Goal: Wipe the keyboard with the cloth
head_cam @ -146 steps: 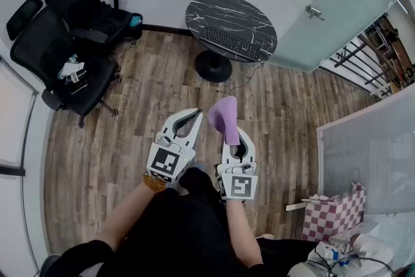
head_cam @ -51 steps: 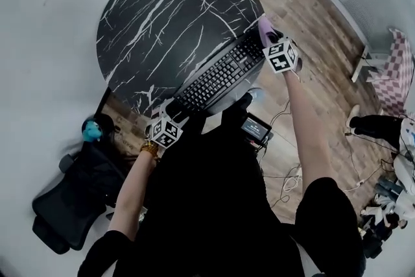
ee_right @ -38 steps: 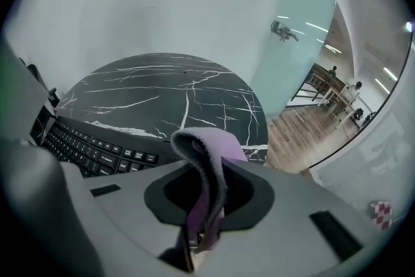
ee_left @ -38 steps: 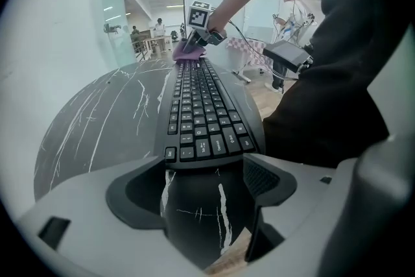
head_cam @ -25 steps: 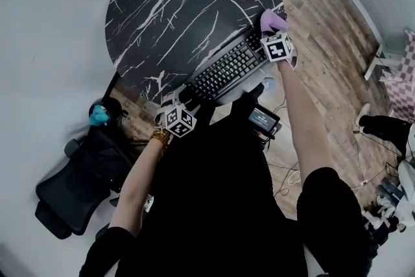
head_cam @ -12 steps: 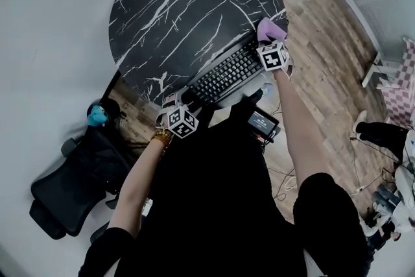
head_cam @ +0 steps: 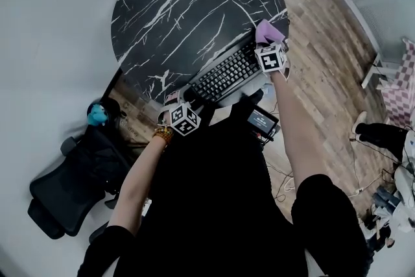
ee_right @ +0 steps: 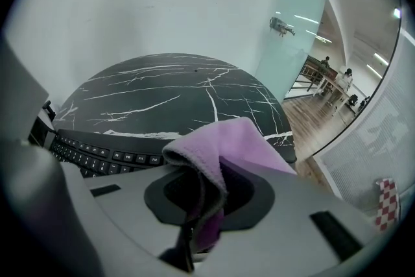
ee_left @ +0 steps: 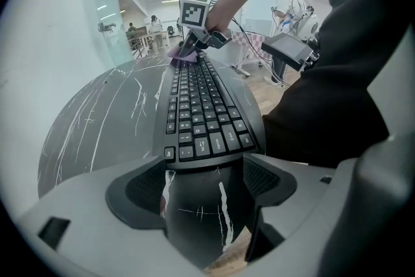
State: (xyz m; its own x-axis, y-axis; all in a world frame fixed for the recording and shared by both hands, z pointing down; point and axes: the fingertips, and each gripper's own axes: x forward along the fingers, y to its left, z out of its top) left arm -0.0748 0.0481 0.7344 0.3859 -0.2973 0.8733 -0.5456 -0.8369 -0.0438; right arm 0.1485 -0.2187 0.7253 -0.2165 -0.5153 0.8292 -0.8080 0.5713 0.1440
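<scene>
Pinching the purple cloth (ee_right: pixel 240 143) in clenched jaws, the right tongs (ee_right: pixel 201 204) are holding it at the keyboard's (head_cam: pixel 227 74) 2 o'clock end, while the left tongs (ee_left: pixel 204 194) are hanging released just off its 8 o'clock end. Lying unbraced along the table's (head_cam: pixel 175 3) 5 o'clock rim, the keyboard is probably risking a shove over the edge under a hard sweep.

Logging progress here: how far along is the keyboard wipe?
Done: purple fleece cloth clamped in the right gripper. In hand: cloth rests at one end of the black keyboard. Left: wiping along its length toward the open left gripper at the other end.
</scene>
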